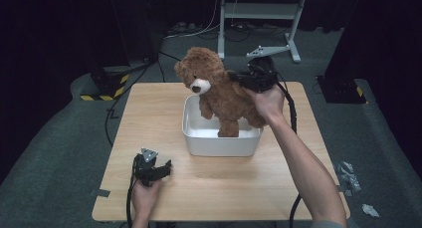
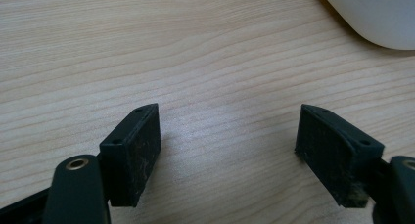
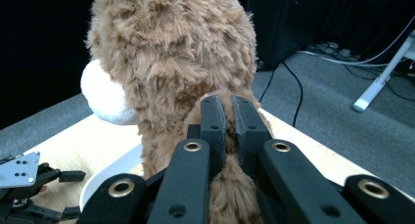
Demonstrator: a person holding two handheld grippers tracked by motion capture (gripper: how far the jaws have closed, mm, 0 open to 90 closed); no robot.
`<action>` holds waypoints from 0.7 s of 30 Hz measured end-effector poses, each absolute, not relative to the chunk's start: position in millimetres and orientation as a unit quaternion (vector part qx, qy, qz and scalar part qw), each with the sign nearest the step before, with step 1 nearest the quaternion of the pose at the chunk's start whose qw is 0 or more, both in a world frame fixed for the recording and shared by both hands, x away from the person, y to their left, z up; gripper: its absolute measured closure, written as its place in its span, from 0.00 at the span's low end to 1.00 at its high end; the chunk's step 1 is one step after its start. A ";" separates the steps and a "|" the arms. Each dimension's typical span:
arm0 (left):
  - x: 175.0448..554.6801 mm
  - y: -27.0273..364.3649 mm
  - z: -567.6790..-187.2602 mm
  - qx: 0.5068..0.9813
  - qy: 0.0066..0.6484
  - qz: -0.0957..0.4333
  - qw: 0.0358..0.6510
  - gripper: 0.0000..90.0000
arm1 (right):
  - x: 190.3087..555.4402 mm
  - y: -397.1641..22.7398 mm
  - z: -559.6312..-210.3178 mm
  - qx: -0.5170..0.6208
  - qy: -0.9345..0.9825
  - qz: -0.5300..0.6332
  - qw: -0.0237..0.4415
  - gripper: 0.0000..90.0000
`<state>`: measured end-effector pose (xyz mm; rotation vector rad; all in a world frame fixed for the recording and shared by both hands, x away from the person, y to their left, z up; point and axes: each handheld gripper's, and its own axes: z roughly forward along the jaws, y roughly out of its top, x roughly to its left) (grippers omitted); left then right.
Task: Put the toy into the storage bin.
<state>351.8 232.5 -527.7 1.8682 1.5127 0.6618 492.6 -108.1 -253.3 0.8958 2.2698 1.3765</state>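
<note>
A brown teddy bear (image 1: 219, 88) with a white muzzle hangs upright, its legs down inside a white plastic tub (image 1: 221, 143) at the table's middle. My right gripper (image 1: 238, 77) is shut on the fur at the bear's back, just below its head. In the right gripper view the two black jaws (image 3: 229, 117) pinch a fold of the bear (image 3: 171, 57) between them. My left gripper (image 1: 166, 167) rests near the table's front left, open, with nothing in it. In the left gripper view its pads (image 2: 142, 150) stand wide apart over bare wood, a corner of the tub (image 2: 377, 13) at upper right.
The wooden table (image 1: 149, 118) stands on grey carpet. A metal stand's base (image 1: 259, 14) and cables lie beyond the far edge. A black-and-yellow striped base (image 1: 104, 91) sits at the back left. Small grey parts (image 1: 348, 175) lie on the floor at the right.
</note>
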 end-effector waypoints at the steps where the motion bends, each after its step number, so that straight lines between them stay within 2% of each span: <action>1: 352.0 232.0 -528.1 0.707 0.577 0.252 0.322 0.28 | 492.9 -107.7 -255.3 0.317 0.799 0.484 0.166 0.95; 21: 352.0 232.1 -528.1 0.708 0.576 0.252 0.322 0.28 | 494.9 -93.5 -265.5 0.311 0.807 0.477 0.155 0.95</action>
